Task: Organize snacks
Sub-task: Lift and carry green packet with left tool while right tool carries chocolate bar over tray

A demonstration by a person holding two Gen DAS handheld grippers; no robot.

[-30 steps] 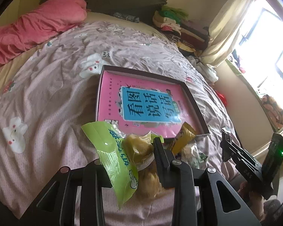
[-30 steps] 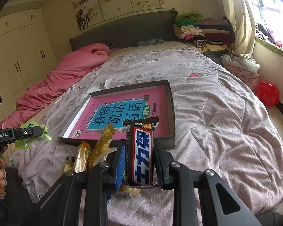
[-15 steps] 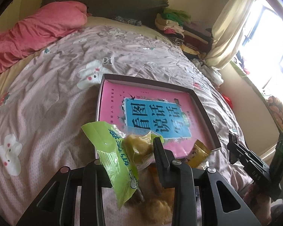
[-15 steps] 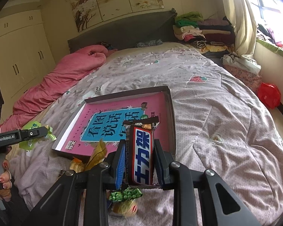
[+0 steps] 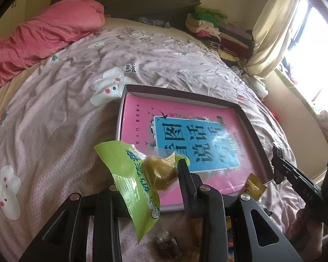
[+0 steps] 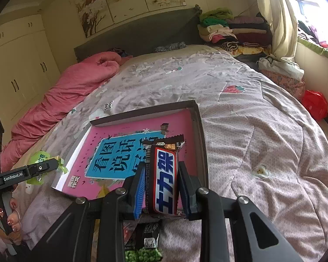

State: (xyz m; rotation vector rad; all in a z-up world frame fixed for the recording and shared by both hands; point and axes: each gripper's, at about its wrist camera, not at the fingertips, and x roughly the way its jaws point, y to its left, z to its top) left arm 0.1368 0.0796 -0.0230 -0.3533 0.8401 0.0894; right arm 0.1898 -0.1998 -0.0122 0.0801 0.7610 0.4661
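Right now the left gripper [image 5: 155,179] has its fingers clamped on a green snack packet [image 5: 137,181], held over the near edge of the shallow box [image 5: 249,128] on the bed [image 5: 54,118]. Likewise, the right gripper [image 6: 164,187] pinches a Snickers bar [image 6: 165,174] upright above the box's pink book [image 6: 129,139].

Daylight is coming through the window [image 6: 312,4] at the right, where a cream curtain [image 6: 280,19] is hanging. A dark headboard [image 6: 142,35] is standing behind the bed [image 6: 262,131], under the wall paintings [image 6: 129,2]. Cream wardrobes [image 6: 17,61] are lining the left wall
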